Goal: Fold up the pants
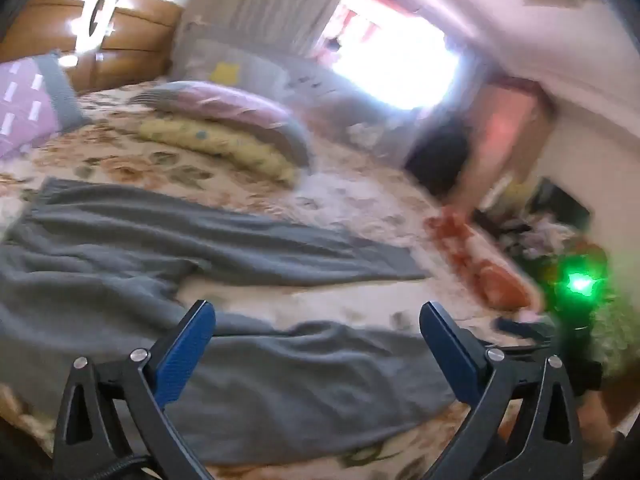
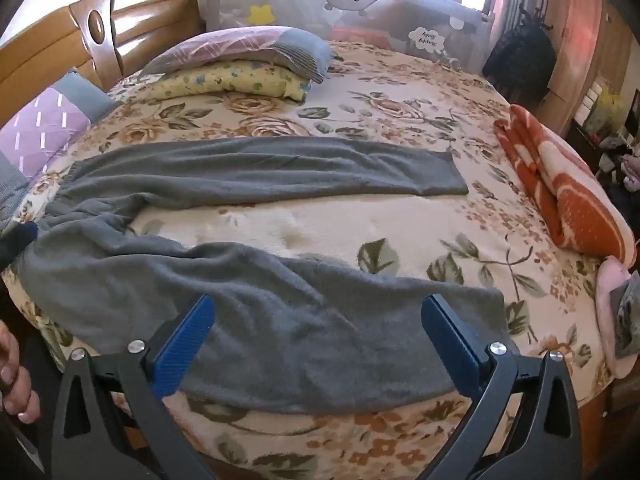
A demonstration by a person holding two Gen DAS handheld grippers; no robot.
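Grey pants lie spread on a floral bedspread, waistband at the left, the two legs splayed apart toward the right. My right gripper stands open above the near leg, its blue pads clear of the cloth. In the blurred left wrist view the same grey pants fill the left and middle. My left gripper is open above the near leg, with nothing between its fingers. At the left edge of the right wrist view a hand shows.
Stacked pillows and a purple pillow lie near the wooden headboard. A folded orange blanket rests at the bed's right edge, a pink item beyond it. A grey bed rail runs along the far side.
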